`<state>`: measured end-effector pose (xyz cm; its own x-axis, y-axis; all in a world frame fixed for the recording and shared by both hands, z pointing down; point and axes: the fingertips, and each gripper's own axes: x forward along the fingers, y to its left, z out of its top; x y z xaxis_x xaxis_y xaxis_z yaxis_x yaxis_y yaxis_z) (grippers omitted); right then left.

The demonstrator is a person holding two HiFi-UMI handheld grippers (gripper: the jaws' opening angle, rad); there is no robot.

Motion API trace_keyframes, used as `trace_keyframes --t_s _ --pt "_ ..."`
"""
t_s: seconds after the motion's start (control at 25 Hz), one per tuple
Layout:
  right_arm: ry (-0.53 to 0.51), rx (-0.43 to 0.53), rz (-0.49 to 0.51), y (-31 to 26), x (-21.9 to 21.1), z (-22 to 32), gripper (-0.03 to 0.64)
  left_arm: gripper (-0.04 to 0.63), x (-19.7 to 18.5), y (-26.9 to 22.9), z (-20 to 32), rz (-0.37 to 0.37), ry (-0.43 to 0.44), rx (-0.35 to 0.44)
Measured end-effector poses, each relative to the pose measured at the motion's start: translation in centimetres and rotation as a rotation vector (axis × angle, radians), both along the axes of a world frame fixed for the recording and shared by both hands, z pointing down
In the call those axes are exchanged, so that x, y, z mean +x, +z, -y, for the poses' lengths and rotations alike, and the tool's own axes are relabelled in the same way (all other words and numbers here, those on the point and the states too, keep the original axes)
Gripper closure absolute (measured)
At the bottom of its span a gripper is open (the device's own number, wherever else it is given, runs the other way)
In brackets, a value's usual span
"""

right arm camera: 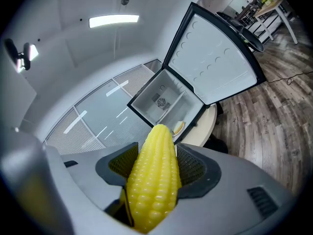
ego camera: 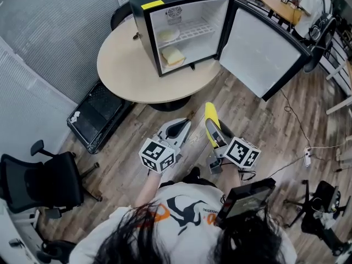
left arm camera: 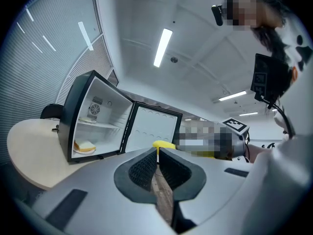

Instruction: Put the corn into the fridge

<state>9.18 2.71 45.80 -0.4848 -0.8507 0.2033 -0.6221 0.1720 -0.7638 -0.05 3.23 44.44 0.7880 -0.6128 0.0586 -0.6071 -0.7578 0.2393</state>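
Observation:
A yellow corn cob (right arm camera: 154, 177) stands between the jaws of my right gripper (right arm camera: 155, 165), which is shut on it; from the head view the corn (ego camera: 211, 121) points toward the table. The small black fridge (ego camera: 181, 23) sits on the round table (ego camera: 124, 65) with its door (ego camera: 263, 51) swung wide open to the right. Its lower floor holds a slice of bread on a plate (ego camera: 172, 55), and a white plate (ego camera: 169, 35) rests on the wire shelf. My left gripper (ego camera: 177, 131) hovers beside the right one, shut with nothing in it (left arm camera: 157, 163).
A black office chair (ego camera: 41, 180) stands at the left and a black case (ego camera: 96, 117) lies on the wood floor by the table. Cables and black equipment (ego camera: 322, 202) sit at the right. A person (ego camera: 313, 4) sits at a far table.

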Motion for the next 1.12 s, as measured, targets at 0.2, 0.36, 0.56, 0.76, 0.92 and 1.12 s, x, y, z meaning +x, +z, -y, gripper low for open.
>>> trace_keyframes --t_s 0.2,0.36,0.56,0.76,0.92,1.12 --pt "-0.028 0.010 0.009 -0.3 2.2 3.8 0.360 0.583 2.5 -0.3 3.1 0.014 -0.017 0.010" --pt "-0.062 0.011 0.018 0.0 3.0 6.2 0.360 0.583 3.2 -0.2 5.3 0.022 -0.054 0.011" --pt "-0.093 -0.001 0.037 0.6 3.6 8.4 0.360 0.583 3.6 0.3 6.9 0.038 -0.089 -0.003" --pt "-0.105 -0.030 0.070 1.7 3.7 9.8 0.360 0.583 3.8 1.3 7.9 0.061 -0.097 -0.029" --pt "-0.105 -0.045 0.078 2.4 3.5 11.0 0.360 0.583 3.6 1.9 9.4 0.064 -0.099 -0.041" --pt "-0.083 -0.062 0.079 3.1 4.0 13.6 0.360 0.583 4.3 2.5 12.5 0.040 -0.072 -0.049"
